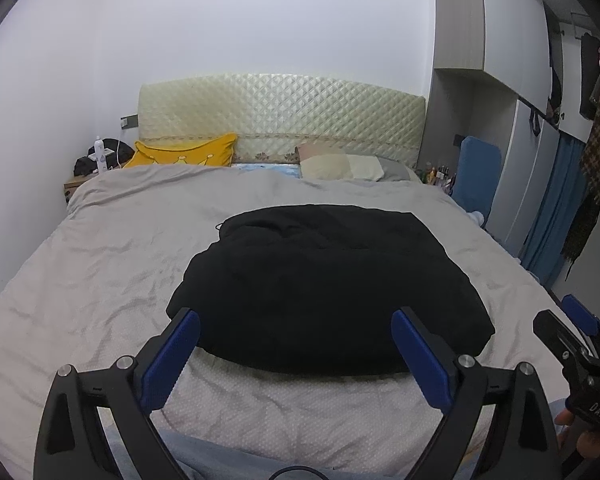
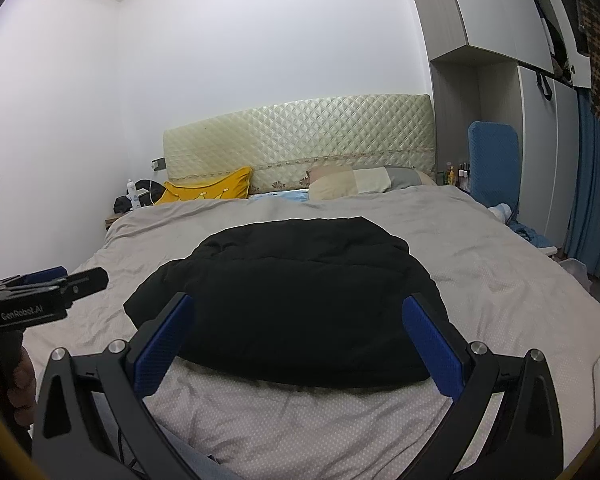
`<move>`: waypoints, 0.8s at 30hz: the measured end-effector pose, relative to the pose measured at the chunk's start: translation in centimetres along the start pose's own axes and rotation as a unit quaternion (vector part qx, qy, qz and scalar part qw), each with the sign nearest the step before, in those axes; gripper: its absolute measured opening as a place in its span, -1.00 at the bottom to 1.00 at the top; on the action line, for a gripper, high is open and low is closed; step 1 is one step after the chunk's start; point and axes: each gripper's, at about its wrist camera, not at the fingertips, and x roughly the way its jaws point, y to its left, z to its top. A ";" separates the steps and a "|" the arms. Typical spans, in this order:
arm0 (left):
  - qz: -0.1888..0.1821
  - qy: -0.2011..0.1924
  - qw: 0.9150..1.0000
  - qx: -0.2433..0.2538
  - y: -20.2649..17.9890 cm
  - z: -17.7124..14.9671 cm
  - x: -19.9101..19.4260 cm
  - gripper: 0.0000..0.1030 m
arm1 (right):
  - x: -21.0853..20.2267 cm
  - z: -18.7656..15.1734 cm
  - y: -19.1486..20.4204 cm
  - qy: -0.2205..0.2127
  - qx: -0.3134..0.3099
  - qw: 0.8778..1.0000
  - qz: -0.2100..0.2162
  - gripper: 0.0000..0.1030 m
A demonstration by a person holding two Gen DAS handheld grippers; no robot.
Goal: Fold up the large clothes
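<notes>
A black padded garment point(image 1: 324, 284) lies in a compact folded bundle on the grey bedspread point(image 1: 100, 272); the right wrist view has it point(image 2: 292, 300) mid-bed too. My left gripper point(image 1: 296, 320) hovers just short of its near edge, jaws wide open, blue pads clear of the cloth. My right gripper point(image 2: 300, 308) also stands open in front of the bundle with nothing between its fingers. Each gripper appears in the other's view: the right one point(image 1: 580, 332) at the right edge, the left one point(image 2: 56, 284) at the left edge, both held by a hand.
A quilted headboard point(image 1: 280, 120) backs the bed, with a yellow pillow point(image 1: 184, 154) and pale pillows point(image 1: 348, 166). A bedside table point(image 1: 88, 178) with a bottle stands far left. A wardrobe point(image 1: 512, 92), a blue panel point(image 1: 476, 172) and hanging clothes point(image 1: 596, 128) line the right side.
</notes>
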 end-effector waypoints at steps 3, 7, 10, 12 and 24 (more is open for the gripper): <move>0.001 0.004 1.000 -0.001 0.1 -0.1 0.0 0.89 | 0.3 -0.2 -0.2 0.003 0.002 1.000 0.000 1.00; 0.002 0.000 1.000 -0.003 0.2 -0.1 -0.2 0.89 | 0.1 -0.3 0.0 0.004 -0.001 1.000 -0.005 1.00; 0.001 0.000 1.000 -0.001 0.2 -0.1 -0.2 0.89 | 0.0 -0.3 0.0 0.002 0.000 1.000 -0.003 1.00; 0.002 0.002 1.000 -0.002 0.1 -0.1 -0.2 0.89 | -0.1 -0.3 0.2 0.001 -0.003 1.000 -0.004 1.00; 0.008 -0.001 1.000 0.000 -0.2 -0.1 -0.2 0.89 | -0.3 -0.4 0.5 0.000 -0.003 1.000 -0.002 1.00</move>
